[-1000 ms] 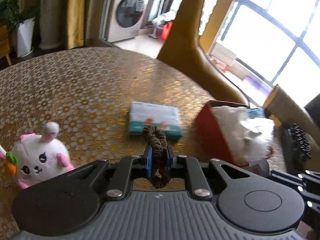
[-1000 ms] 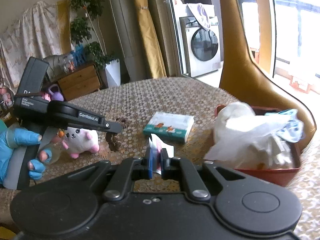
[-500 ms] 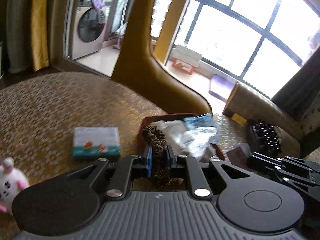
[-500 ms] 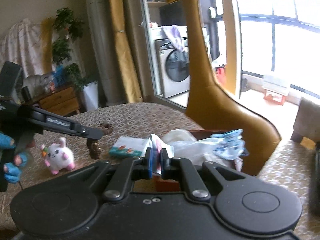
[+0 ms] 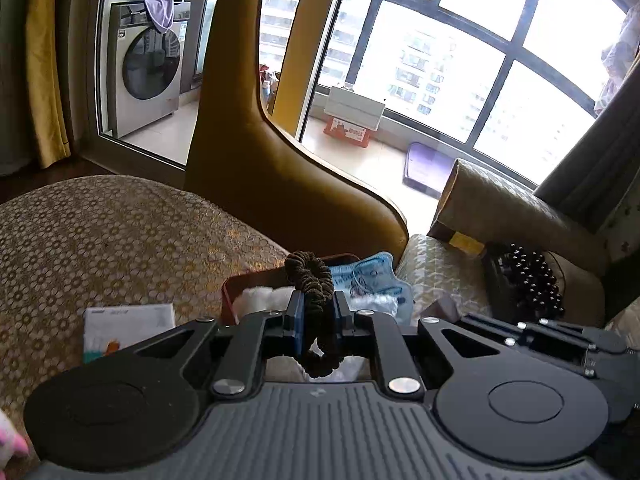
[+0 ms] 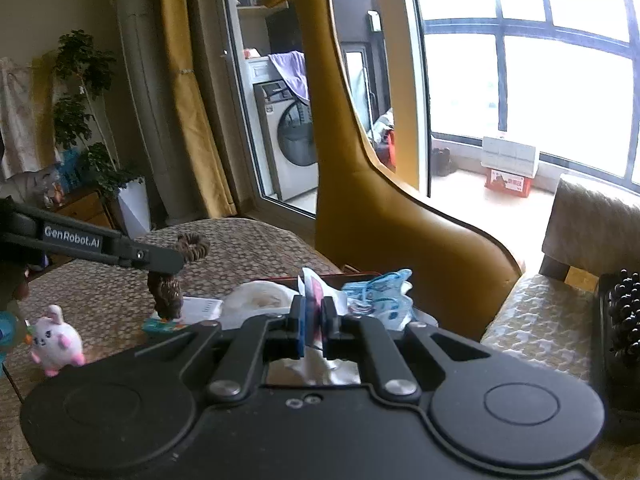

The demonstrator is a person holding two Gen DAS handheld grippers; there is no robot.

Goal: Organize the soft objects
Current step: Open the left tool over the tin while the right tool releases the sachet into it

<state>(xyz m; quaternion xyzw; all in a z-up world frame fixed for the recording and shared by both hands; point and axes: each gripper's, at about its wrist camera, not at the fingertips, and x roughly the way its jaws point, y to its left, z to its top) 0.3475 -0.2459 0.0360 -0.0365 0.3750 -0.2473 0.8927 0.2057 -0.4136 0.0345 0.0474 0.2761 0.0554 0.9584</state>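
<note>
Through my left wrist camera, my left claw [image 5: 317,322] is clamped tight on a brown scrunchie [image 5: 311,280], pinched at mid-loop so one end stands up past the pads and the rest dangles below. It hangs just this side of the red box [image 5: 231,292], which sits near the rim of the patterned surface [image 5: 100,232] and already holds white stuffing and a blue printed pouch [image 5: 370,282]; I judge I carry the scrunchie this way so it can drop straight in. A tissue pack [image 5: 128,330] lies flat to the left of the box.

Through my right wrist camera, my right claw [image 6: 313,326] is closed on a thin white and pink wrapper [image 6: 314,292], gripped by its edge so it stands upright between the pads, over the near side of the same box. My left claw shows at the left with the scrunchie hanging from it. The pink plush bunny [image 6: 56,340] sits apart on the surface, likely next for sorting.
</note>
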